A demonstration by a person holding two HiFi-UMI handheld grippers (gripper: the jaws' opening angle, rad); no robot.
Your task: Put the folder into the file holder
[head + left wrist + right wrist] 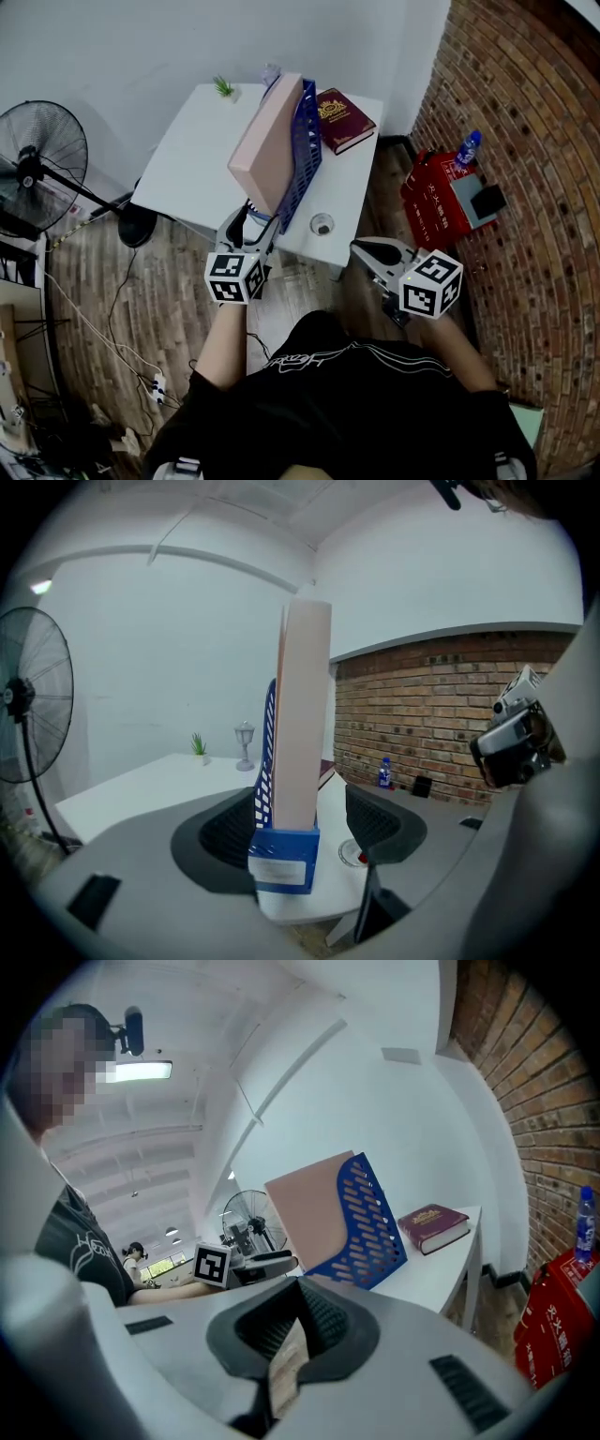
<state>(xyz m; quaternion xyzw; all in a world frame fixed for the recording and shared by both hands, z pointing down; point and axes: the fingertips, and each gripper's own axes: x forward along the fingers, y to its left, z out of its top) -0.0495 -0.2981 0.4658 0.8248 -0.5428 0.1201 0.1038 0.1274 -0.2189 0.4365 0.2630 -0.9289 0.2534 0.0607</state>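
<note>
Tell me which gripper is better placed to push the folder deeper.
The left gripper: its open jaws flank the folder and holder. The right gripper is shut, away from both.

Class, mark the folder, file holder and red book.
folder (265,145), head view, its broad pink face.
file holder (307,150), head view, its blue slotted side wall.
red book (343,119), head view, middle of its cover.
</note>
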